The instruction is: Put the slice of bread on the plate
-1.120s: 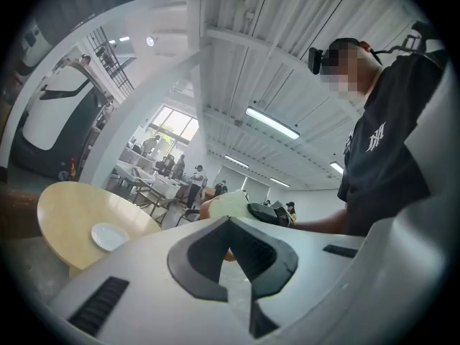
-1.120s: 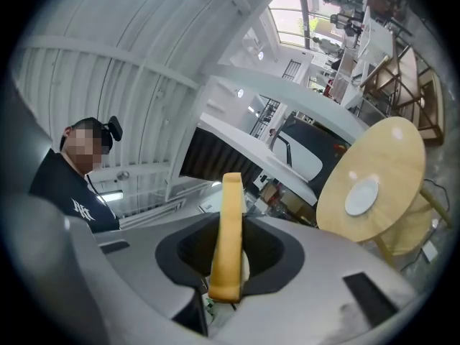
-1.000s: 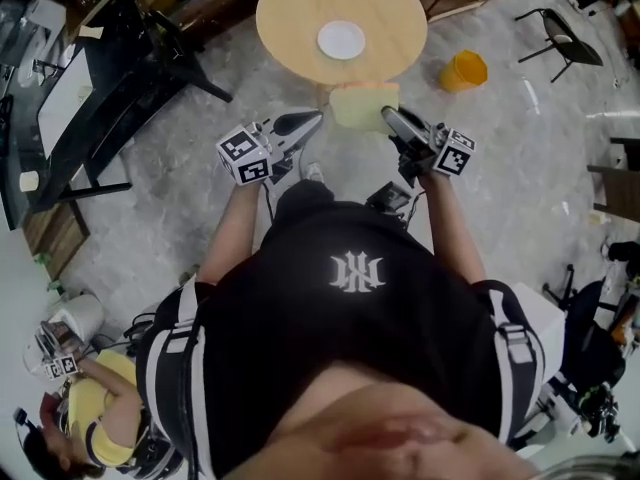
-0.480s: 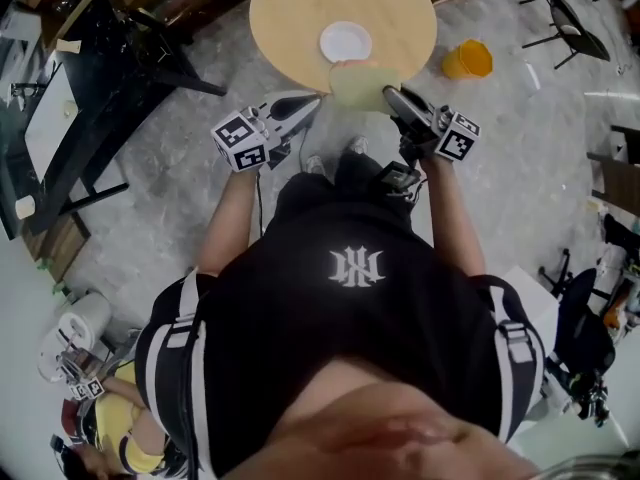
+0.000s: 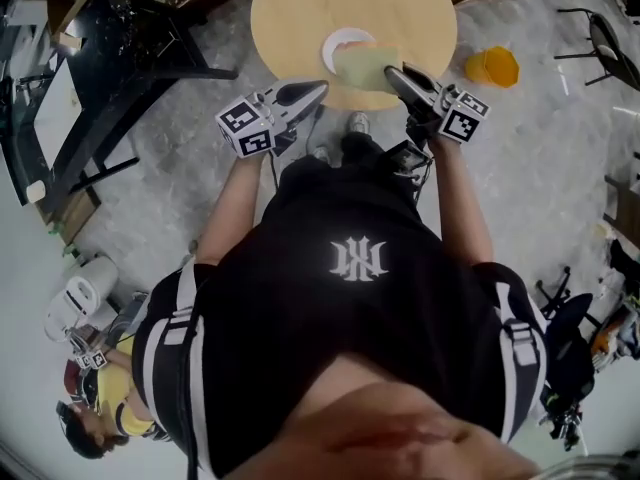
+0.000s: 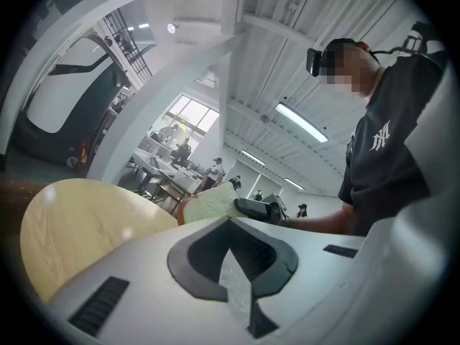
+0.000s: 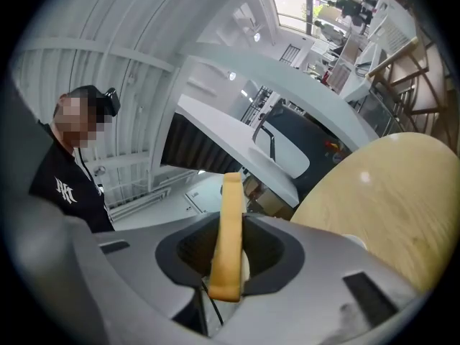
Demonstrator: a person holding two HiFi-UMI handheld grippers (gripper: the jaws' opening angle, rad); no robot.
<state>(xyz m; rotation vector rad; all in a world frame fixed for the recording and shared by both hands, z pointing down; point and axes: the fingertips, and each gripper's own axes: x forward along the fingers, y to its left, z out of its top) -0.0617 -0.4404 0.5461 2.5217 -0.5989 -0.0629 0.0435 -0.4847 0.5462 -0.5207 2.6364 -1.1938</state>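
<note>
Task approx. halfway, by my read: the slice of bread (image 5: 362, 66) is in the grip and out over the worktop (image 5: 295, 13), not yet laid down. The right gripper (image 5: 398, 72) has its fingers (image 7: 305, 279) part-closed, pinching the slice by one edge. In the head view the slice overlaps the near side of the plate (image 5: 335, 40); can't tell if it hovers or touches. To do: lower it flat onto the plate, let go. Left gripper (image 5: 318, 89) has fingers together, holding nothing, near the worktop edge. Bread: pale, soft-looking, squarish w/ tan crust, thin seen edge-on. Plate: small, round, white, smooth. Worktop: round, light wood.
</note>
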